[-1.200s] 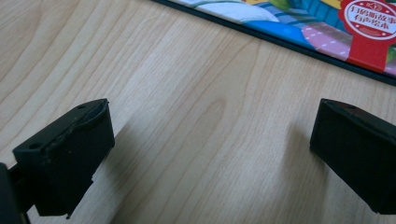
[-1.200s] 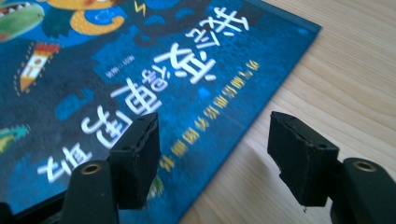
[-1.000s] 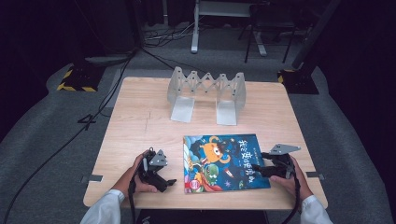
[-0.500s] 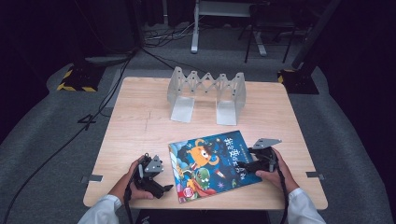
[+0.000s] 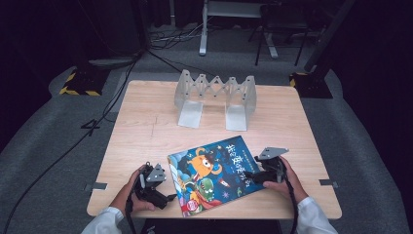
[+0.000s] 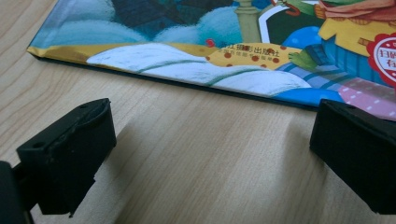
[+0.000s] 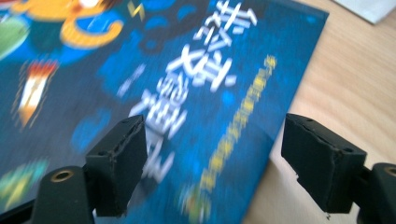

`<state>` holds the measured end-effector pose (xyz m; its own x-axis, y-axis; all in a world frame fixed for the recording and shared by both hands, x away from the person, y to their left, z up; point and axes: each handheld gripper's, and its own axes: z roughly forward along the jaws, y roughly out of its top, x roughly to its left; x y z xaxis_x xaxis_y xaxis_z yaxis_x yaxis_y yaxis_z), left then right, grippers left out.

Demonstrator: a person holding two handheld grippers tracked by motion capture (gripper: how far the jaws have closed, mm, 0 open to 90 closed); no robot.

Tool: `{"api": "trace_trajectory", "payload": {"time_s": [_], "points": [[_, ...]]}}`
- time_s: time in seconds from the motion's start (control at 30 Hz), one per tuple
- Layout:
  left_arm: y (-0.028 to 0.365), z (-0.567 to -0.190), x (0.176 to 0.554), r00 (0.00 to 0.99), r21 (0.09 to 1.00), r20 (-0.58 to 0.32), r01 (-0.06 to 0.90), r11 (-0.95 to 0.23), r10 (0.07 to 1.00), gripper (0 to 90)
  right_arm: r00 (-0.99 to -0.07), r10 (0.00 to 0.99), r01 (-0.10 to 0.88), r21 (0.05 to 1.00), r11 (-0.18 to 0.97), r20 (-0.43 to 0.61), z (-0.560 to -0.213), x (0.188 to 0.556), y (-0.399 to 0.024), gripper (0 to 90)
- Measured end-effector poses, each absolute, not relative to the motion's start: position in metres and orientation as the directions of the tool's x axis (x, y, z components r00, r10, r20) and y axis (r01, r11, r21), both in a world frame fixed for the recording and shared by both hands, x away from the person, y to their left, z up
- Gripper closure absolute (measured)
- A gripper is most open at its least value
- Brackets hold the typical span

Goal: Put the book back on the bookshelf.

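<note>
A picture book (image 5: 214, 173) with a blue cartoon cover lies flat and askew near the table's front edge. My left gripper (image 5: 168, 197) rests on the table just left of the book's near corner. In the left gripper view its jaws (image 6: 210, 135) stand open over bare wood, with the book's edge (image 6: 187, 84) just ahead. My right gripper (image 5: 249, 176) is at the book's right end. Its jaws (image 7: 215, 144) straddle the book's edge (image 7: 187, 70), one over the cover and one over the wood. They have just been closing a little, and the pads do not press on anything.
A grey folding book rack (image 5: 216, 97) stands at the back middle of the wooden table (image 5: 146, 131). Bare wood lies between the rack and the book. Cables and stand legs lie on the dark floor behind the table.
The book has slid left and turned, its left end now nearer the front edge. My right gripper moved left with it. The left gripper has hardly moved.
</note>
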<state>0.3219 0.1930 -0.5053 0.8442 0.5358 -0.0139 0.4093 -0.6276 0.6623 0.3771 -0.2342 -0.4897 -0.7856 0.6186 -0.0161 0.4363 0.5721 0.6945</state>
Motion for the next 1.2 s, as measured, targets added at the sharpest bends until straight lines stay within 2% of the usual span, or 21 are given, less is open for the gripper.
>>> {"api": "trace_trajectory", "payload": {"time_s": [0.13,0.23,0.3,0.33,0.37,0.43,0.57,0.63,1.0,1.2], "points": [[0.194,-0.504,0.325,0.835,0.674,-0.014,0.414,-0.612,0.550,8.3,-0.793,0.610,0.430,0.704,0.566,-0.006,-0.490,0.359,-0.253,23.9],[0.193,-0.502,0.329,0.839,0.684,-0.008,0.401,-0.610,0.544,19.2,-0.810,0.586,0.410,0.709,0.574,-0.006,-0.491,0.343,-0.262,23.9],[0.192,-0.501,0.333,0.837,0.689,-0.006,0.401,-0.604,0.548,14.8,-0.816,0.578,0.400,0.713,0.576,-0.009,-0.492,0.334,-0.266,24.4],[0.191,-0.500,0.336,0.834,0.690,-0.006,0.402,-0.602,0.552,17.0,-0.819,0.574,0.399,0.715,0.574,-0.004,-0.493,0.331,-0.268,24.6],[0.191,-0.498,0.339,0.828,0.697,-0.002,0.403,-0.593,0.561,15.1,-0.824,0.566,0.395,0.715,0.576,-0.001,-0.495,0.329,-0.270,24.6],[0.191,-0.494,0.344,0.823,0.713,0.001,0.398,-0.578,0.568,16.9,-0.827,0.562,0.392,0.696,0.601,-0.020,-0.498,0.326,-0.272,24.3],[0.191,-0.493,0.357,0.818,0.712,-0.009,0.409,-0.570,0.576,16.0,-0.808,0.589,0.408,0.707,0.578,-0.014,-0.499,0.328,-0.275,27.5],[0.189,-0.494,0.364,0.820,0.706,-0.019,0.417,-0.573,0.573,16.0,-0.806,0.591,0.414,0.708,0.572,-0.006,-0.500,0.330,-0.274,25.5],[0.169,-0.500,0.399,0.871,0.717,-0.048,0.371,-0.590,0.489,17.1,-0.789,0.614,0.428,0.709,0.561,-0.009,-0.500,0.338,-0.273,23.0],[0.166,-0.502,0.401,0.866,0.729,-0.051,0.373,-0.574,0.497,15.3,-0.769,0.639,0.444,0.710,0.546,-0.011,-0.500,0.345,-0.273,22.0]]}}
